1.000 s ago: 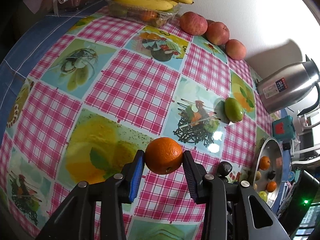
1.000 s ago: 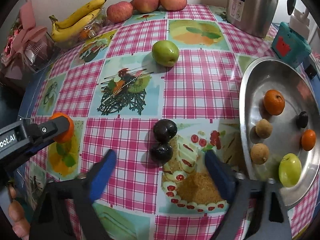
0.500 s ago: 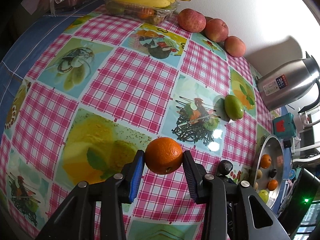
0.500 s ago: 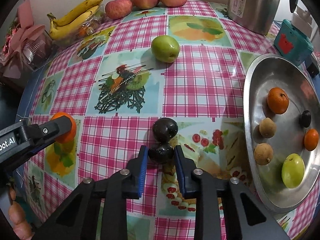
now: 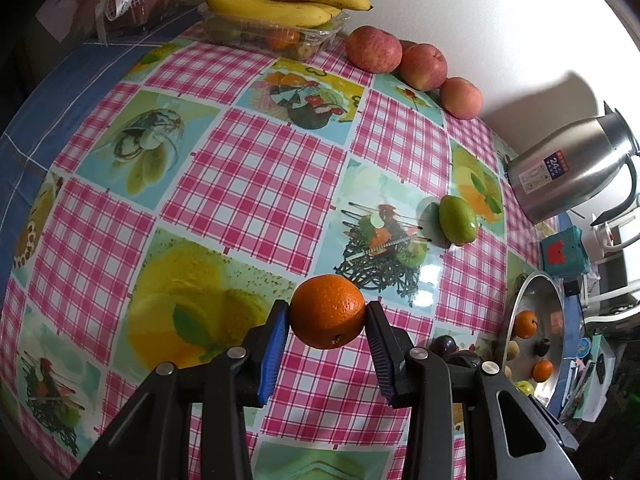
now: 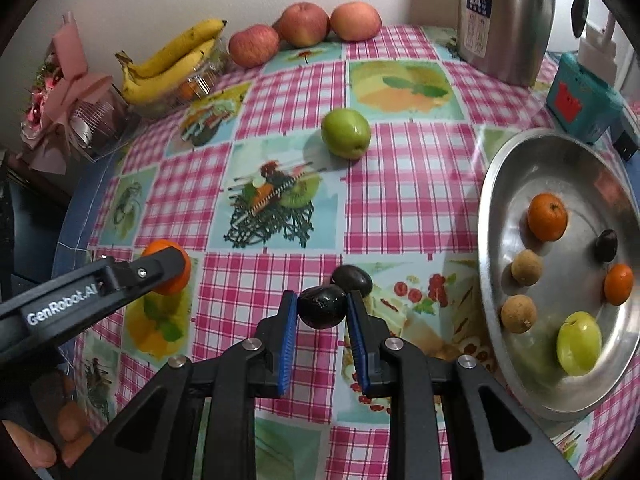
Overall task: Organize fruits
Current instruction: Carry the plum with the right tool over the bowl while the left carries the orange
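Pinching dark plum (image 6: 322, 306) between right gripper (image 6: 322, 320) jaws | left gripper (image 5: 327, 330) jaws clamp orange (image 5: 327, 317)

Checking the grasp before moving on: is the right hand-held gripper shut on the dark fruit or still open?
Shut on it: the right hand-held gripper has both blue pads pressed against the dark fruit.

The tablecloth (image 6: 412, 184) looks like glossy plastic and reflects light. The tray (image 6: 560, 168) and the jug (image 6: 508, 20) are brushed metal. The orange (image 5: 327, 317) has dimpled, matt peel; the plum (image 6: 322, 306) is dark with a dull sheen. The pads (image 6: 287, 344) are ribbed blue.
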{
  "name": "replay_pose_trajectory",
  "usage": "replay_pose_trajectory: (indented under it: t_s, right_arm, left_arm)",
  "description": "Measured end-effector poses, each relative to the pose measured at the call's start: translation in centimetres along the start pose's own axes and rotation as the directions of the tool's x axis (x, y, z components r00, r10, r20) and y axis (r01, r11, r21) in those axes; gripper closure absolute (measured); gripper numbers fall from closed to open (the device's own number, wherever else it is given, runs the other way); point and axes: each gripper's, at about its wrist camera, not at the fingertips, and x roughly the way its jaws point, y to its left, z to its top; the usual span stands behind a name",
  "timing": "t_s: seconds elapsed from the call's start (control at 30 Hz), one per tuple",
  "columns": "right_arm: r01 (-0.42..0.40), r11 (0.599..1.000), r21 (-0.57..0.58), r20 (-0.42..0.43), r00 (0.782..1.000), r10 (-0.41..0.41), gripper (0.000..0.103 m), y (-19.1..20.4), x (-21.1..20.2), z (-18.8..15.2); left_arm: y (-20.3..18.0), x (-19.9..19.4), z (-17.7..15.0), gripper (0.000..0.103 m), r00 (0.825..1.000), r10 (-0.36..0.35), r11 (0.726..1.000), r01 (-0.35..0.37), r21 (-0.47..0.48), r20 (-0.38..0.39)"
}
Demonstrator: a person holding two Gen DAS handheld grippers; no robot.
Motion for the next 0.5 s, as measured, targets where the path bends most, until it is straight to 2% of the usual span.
replay_pose_trajectory:
  t_s: [0.5]
  right_arm:
    - [0.031, 0.999, 0.033, 0.047, 0.998, -0.032, 0.077, -1.5, -1.5, 2.2]
  left_arm:
    - [-1.8, 0.5, 1.3, 0.062, 1.000, -0.019, 1.000, 0.019, 0.016, 0.008]
